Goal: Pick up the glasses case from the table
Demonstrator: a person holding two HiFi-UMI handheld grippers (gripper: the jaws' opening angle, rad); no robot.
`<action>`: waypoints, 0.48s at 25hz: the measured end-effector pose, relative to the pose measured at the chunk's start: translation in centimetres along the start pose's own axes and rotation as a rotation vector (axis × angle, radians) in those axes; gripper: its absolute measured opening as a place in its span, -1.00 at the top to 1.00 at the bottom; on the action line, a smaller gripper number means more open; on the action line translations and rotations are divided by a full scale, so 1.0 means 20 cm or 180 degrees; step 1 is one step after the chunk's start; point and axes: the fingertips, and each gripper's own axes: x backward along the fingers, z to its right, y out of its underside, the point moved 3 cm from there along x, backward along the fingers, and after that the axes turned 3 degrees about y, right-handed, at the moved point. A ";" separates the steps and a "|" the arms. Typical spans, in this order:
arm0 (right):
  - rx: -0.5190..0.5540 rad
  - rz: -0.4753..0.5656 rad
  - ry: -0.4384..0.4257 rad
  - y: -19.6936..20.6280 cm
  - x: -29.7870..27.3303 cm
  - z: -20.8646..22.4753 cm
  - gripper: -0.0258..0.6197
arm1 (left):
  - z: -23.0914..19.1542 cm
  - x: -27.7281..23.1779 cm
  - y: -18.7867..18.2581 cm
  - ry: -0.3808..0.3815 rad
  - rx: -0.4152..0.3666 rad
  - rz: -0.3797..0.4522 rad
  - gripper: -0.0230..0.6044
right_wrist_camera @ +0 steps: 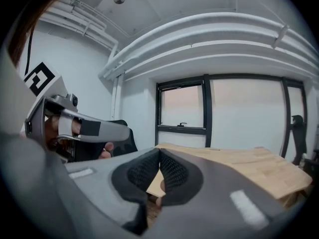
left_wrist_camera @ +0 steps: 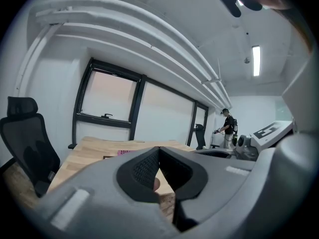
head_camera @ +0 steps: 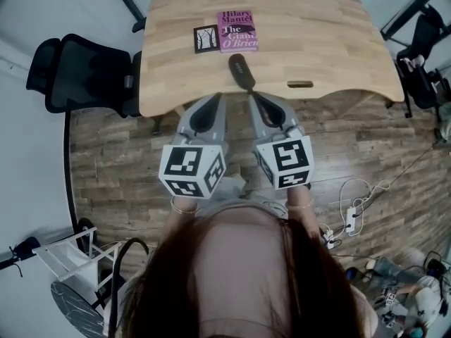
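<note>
So this is the approach step, nothing grabbed yet. The case (head_camera: 241, 72) is a dark oblong lying on the tabletop (head_camera: 317, 41) close to the near edge, roughly in the middle, with its long side running away from the person and a bit slanted. Further back there's a pink book (head_camera: 237, 30) with a small black card (head_camera: 206, 39) right beside it, both well clear of the case. A chair (head_camera: 84, 76) sits off the left end. The left tool (head_camera: 210, 103) and right tool (head_camera: 259, 101) hang side by side over the floor just short of the tabletop edge, aimed at it and tipped slightly down. Both have their jaws pressed together with nothing in them; each tool's own view shows the black pads meeting at the tips. The near end of the case is just beside the right tool's tip in the head view, so my guess is that one does the pick. I can't really spot the case in either gripper view, it's probably hidden behind the jaws. Next move, I'd say: spread the right jaws, slide forward and down so they straddle the case across its narrow width, then close and lift. It looks smooth and rounded, so a grip near the middle seems safer than one at the end.
</note>
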 end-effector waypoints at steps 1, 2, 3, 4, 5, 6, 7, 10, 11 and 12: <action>0.0000 -0.0011 0.0018 0.00 -0.03 0.01 0.91 | -0.03 -0.02 -0.01 0.0011 0.0003 -0.0004 0.92; -0.0001 -0.0024 0.0038 -0.01 -0.06 0.01 0.91 | -0.06 -0.04 -0.01 0.0021 0.0006 -0.0005 0.92; -0.0002 -0.0036 0.0058 -0.01 -0.10 0.02 0.91 | -0.09 -0.05 -0.02 0.0032 0.0010 -0.0004 0.92; -0.0001 -0.0049 0.0081 -0.01 -0.13 0.02 0.91 | -0.12 -0.07 -0.02 0.0044 0.0014 -0.0003 0.92; 0.0001 -0.0060 0.0106 -0.01 -0.15 0.02 0.91 | -0.15 -0.08 -0.03 0.0059 0.0019 -0.0002 0.92; 0.0004 -0.0070 0.0132 -0.01 -0.18 0.03 0.91 | -0.17 -0.10 -0.03 0.0077 0.0024 -0.0002 0.92; 0.0008 -0.0081 0.0158 -0.01 -0.20 0.04 0.91 | -0.19 -0.12 -0.04 0.0096 0.0028 -0.0003 0.92; 0.0025 -0.0124 0.0220 -0.01 -0.26 0.06 0.91 | -0.24 -0.18 -0.04 0.0154 0.0050 -0.0017 0.92; 0.0029 -0.0139 0.0234 -0.01 -0.28 0.07 0.91 | -0.26 -0.20 -0.04 0.0171 0.0058 -0.0022 0.92; 0.0033 -0.0153 0.0244 -0.01 -0.30 0.07 0.91 | -0.27 -0.22 -0.04 0.0184 0.0065 -0.0026 0.92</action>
